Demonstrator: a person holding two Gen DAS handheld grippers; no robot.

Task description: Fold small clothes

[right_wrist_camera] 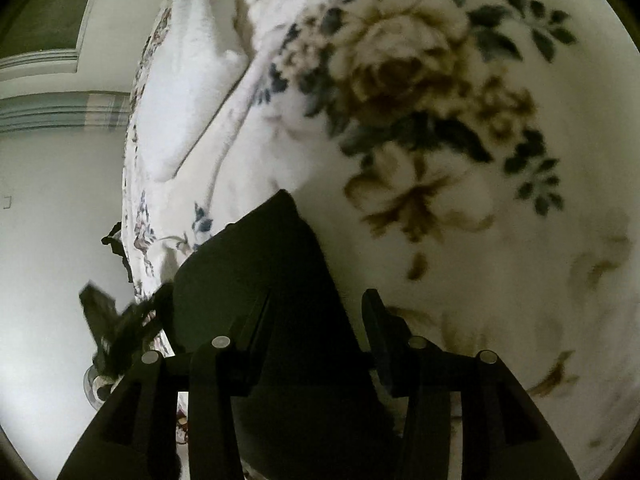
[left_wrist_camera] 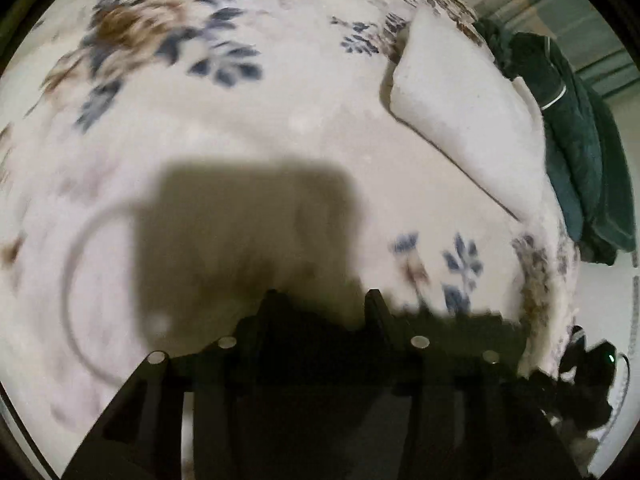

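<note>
Setting: a bed under a white floral blanket printed with blue leaves and brown roses; both views are blurred

Dark garment: a small black piece of clothing lies on the blanket at the near edge of the bed; in the right wrist view it fills the space between the fingers and rises to a point further out

Left gripper: low over the blanket, jaws spread, with dark cloth between and below the fingers – whether they pinch it cannot be told, since cloth, fingers and shadow merge into one dark mass

Shadow: a square dark patch falls on the blanket just beyond the left gripper

Right gripper: jaws spread, the garment lying between the fingers and against the left one; a gap shows beside the right finger, so no grip is visible

White pillow: on the far right of the bed in the left wrist view, along the bed edge; the right wrist view shows it at far left

Green garment: a dark green bundle with a pale trim line, hanging over the bed edge just beyond the pillow

Dark clutter: blurred black shapes off the near bed edge – too indistinct to identify

Wall: pale, with a striped band, left of the bed in the right wrist view
</note>
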